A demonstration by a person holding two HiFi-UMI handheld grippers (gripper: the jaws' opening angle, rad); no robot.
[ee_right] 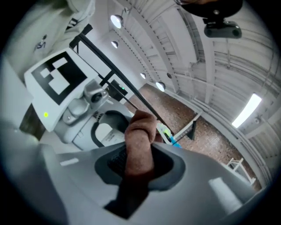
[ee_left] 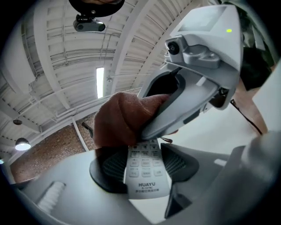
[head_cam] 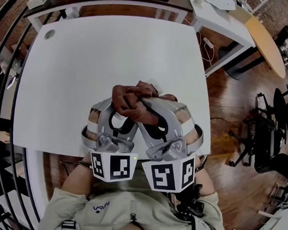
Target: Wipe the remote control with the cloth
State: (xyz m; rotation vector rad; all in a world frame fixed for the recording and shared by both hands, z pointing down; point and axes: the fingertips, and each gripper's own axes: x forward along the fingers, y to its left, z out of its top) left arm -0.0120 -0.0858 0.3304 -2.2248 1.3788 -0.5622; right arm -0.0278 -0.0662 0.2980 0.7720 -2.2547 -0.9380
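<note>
The remote control (ee_left: 142,171) is sitting between the jaws of the left gripper (ee_left: 142,163). The jaws are standing partly apart and are pressing on its two long sides, so the remote is being held with the button face toward this gripper's camera and the printed end nearest to it. The far part of the remote is lying under the brown cloth (ee_left: 123,118), which is bunched over it and is touching it. The right gripper (ee_right: 139,163) is holding this cloth: its jaws are almost together and are pinching a thick fold (the fold is standing up between the pads and a darker end is hanging down toward the camera). In the head view, the two grippers are meeting nose to nose, the left one on the left and the right one on the right, with the cloth between their tips. They are being held just over the near edge of the white table (head_cam: 89,60), in front of the person (head_cam: 128,213), whose lap is showing below the two marker cubes (head_cam: 111,166).
</note>
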